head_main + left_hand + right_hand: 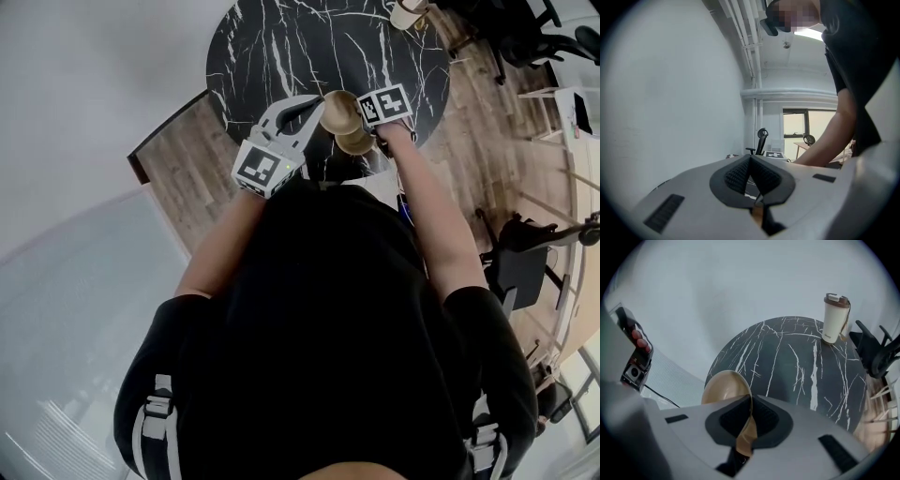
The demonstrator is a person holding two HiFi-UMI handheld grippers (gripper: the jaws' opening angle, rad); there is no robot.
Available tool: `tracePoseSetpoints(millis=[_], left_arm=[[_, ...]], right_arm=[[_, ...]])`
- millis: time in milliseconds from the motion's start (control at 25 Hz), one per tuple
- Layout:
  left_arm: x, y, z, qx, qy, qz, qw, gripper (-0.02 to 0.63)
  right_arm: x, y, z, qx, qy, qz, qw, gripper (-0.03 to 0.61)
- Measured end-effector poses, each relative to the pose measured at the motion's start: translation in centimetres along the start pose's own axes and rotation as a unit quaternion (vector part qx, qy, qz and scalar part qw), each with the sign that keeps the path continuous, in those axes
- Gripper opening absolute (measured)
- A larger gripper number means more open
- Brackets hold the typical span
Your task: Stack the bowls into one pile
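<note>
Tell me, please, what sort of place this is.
Probably an office lounge area: a swivel office chair, a round black marble-look table, and a travel mug standing on it.

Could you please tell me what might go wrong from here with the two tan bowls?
The right gripper pinches its round tan bowl only by the thin rim, so it could slip or swing. The left gripper likewise seems to hold the other tan bowl by its edge. Both bowls are close together by the edge of the round black marble table; a knock might send one onto the wooden floor.
</note>
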State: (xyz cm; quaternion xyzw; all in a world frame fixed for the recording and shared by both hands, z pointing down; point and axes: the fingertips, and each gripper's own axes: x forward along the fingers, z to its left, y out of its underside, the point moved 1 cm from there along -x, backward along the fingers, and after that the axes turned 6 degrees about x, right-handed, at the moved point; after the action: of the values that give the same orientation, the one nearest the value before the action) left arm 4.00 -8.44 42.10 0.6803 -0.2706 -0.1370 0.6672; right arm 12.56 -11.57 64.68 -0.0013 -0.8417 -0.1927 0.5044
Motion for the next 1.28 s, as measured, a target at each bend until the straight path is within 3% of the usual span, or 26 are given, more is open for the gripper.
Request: tracePoseSetpoints(millis=[600,960,1280], left_arm=[[-0.1,-0.1,-4.3,0.0,-0.002,0.001,1.0,0.005],[-1.5,-0.1,-4.4,0.003,-0.015,0.008,0.9998,0.005],[-2.2,0.2,-4.9,0.003,-0.019,0.015,0.9997,0.003]], right_arm=[[-0.3,6.7,-1.8,0.004,0.002,0.024,1.0,0.015],[1.2,8.8,-3.4,0.006,0.026,0.036,0.999,0.018],[1.2,8.9,-3.6,0.006,0.021,0.039,0.999,0.095]])
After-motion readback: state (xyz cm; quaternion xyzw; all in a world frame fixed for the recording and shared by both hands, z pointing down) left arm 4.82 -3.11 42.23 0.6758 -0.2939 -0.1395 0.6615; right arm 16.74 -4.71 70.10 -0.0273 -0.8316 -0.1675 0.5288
